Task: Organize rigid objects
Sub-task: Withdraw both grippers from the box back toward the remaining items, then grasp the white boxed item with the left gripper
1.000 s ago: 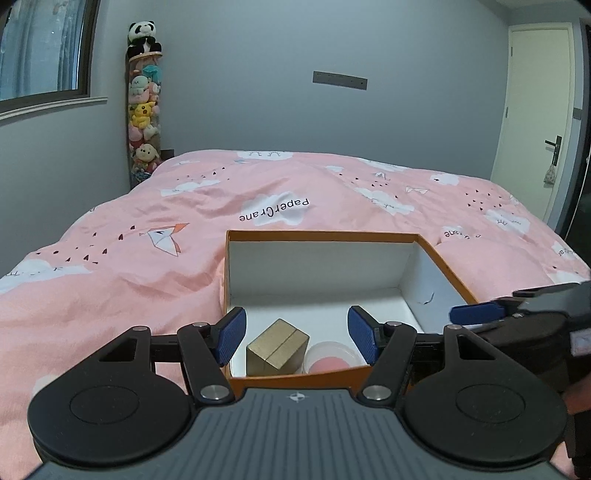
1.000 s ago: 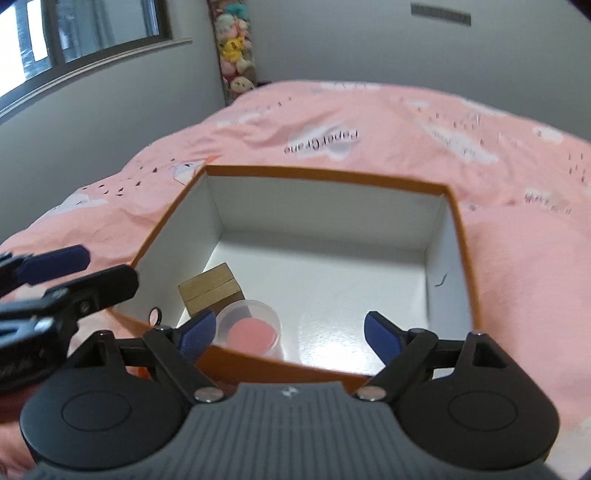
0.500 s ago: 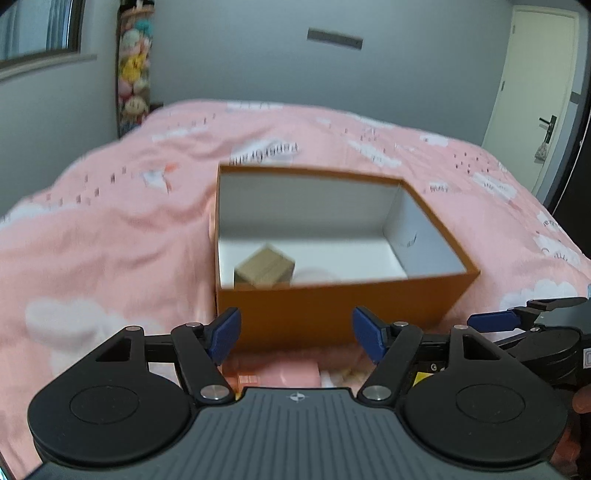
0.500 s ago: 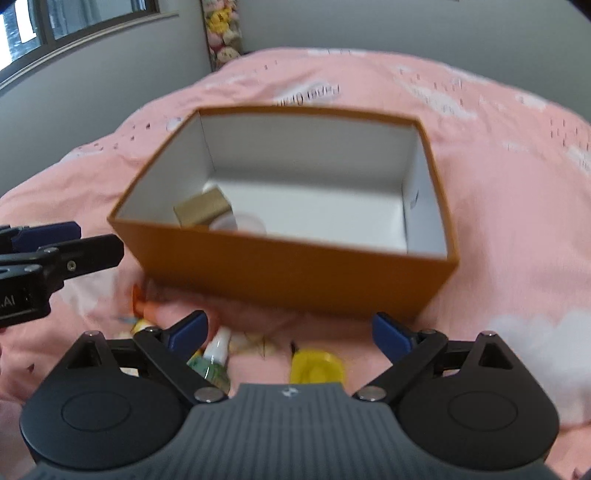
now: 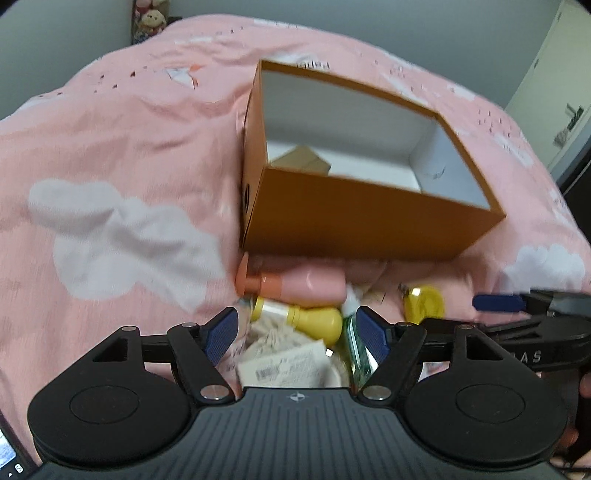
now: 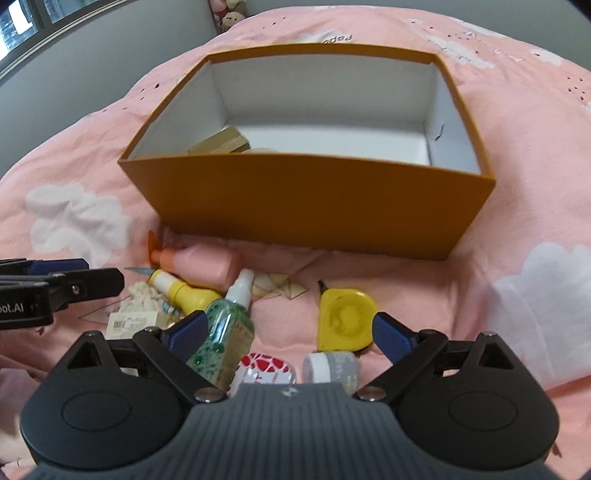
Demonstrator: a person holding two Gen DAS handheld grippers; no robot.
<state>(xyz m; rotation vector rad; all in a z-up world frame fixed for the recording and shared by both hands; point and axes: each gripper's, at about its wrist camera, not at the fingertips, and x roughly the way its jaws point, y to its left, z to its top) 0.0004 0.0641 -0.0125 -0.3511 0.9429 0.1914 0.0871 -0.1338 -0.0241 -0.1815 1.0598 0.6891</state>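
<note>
An orange box (image 6: 314, 201) with a white inside sits on the pink bed; it also shows in the left wrist view (image 5: 354, 221). A tan block (image 6: 219, 142) lies inside it. In front of the box lie a pink bottle (image 6: 201, 263), a yellow bottle (image 6: 184, 291), a green spray bottle (image 6: 225, 325), a yellow tape measure (image 6: 345, 317), a white jar (image 6: 328, 365) and a red-patterned item (image 6: 264, 365). My left gripper (image 5: 297, 334) is open above the yellow bottle (image 5: 306, 318). My right gripper (image 6: 288, 330) is open and empty above the pile.
A cream cloth pouch with a barcode tag (image 5: 284, 363) lies under the left gripper. The pink duvet (image 5: 110, 166) is soft and wrinkled. A grey wall and window (image 6: 29, 22) are at the left, a door (image 5: 554, 81) at the far right.
Both grippers have pulled back from over the box and tilted down. The pile of items in front of the box has come into view. Both stay open.
</note>
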